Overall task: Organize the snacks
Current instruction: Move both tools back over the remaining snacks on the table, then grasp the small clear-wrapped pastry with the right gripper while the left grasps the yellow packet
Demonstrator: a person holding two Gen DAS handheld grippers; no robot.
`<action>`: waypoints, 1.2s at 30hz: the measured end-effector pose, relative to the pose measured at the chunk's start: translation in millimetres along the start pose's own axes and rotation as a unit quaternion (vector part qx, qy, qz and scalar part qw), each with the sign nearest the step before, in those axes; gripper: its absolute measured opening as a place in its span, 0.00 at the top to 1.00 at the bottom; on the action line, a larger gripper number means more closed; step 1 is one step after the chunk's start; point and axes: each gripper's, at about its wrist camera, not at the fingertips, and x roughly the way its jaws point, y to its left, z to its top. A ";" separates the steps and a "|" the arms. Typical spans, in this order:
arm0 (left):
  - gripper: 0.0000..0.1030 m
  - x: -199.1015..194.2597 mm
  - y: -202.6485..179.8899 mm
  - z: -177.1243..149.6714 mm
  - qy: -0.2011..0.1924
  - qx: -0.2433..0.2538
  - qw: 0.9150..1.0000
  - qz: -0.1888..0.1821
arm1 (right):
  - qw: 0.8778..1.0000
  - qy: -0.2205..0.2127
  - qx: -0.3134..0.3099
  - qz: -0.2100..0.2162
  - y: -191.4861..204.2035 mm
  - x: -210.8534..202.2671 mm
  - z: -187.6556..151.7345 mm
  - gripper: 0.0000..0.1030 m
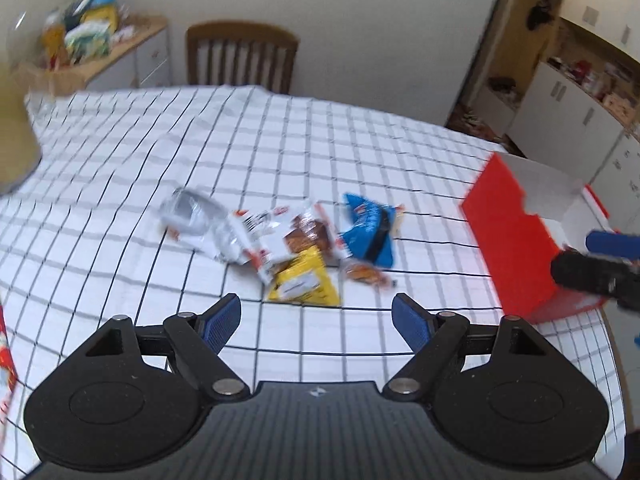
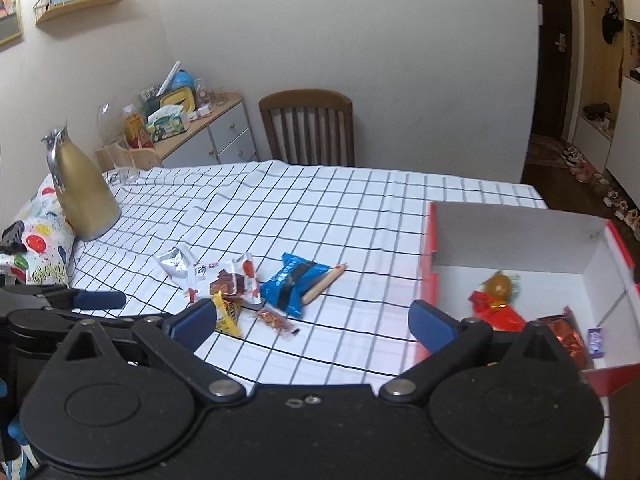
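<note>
A matt white cloth [image 2: 320, 216] with thin black grid lines covers the table, creased toward the upper left. The snack packets look like glossy plastic film: a silvery wrapper [image 2: 174, 262], a blue packet [image 2: 290, 282], a yellow one [image 1: 302, 284]. The box [image 2: 516, 228] at the right is smooth card, red outside, matt white inside. At left, a gold jug [image 2: 82, 196] shines like brushed metal. The chair [image 2: 306, 120] is varnished wood.

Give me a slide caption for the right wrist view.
Open right gripper above checked tablecloth, snack pile ahead, red box partly filled.
</note>
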 end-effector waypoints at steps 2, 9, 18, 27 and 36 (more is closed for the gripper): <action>0.20 8.6 8.5 -0.2 0.003 -0.014 1.000 0.005 | 1.000 0.007 -0.015 0.000 7.0 12.0 -1.8 0.02; 0.20 37.8 17.3 1.8 0.020 -0.034 0.999 0.011 | 0.997 0.043 -0.059 0.011 20.4 57.9 -14.4 0.08; 0.20 75.2 16.8 6.6 0.048 -0.063 0.997 0.014 | 0.991 0.080 -0.107 0.019 29.6 114.6 -25.5 0.22; 0.20 100.1 16.3 7.4 0.070 -0.108 0.992 0.007 | 0.983 0.112 -0.141 0.027 34.8 158.6 -31.7 0.35; 0.21 110.4 18.2 12.1 0.074 -0.124 0.990 0.003 | 0.985 0.119 -0.120 0.043 34.9 181.7 -30.4 0.50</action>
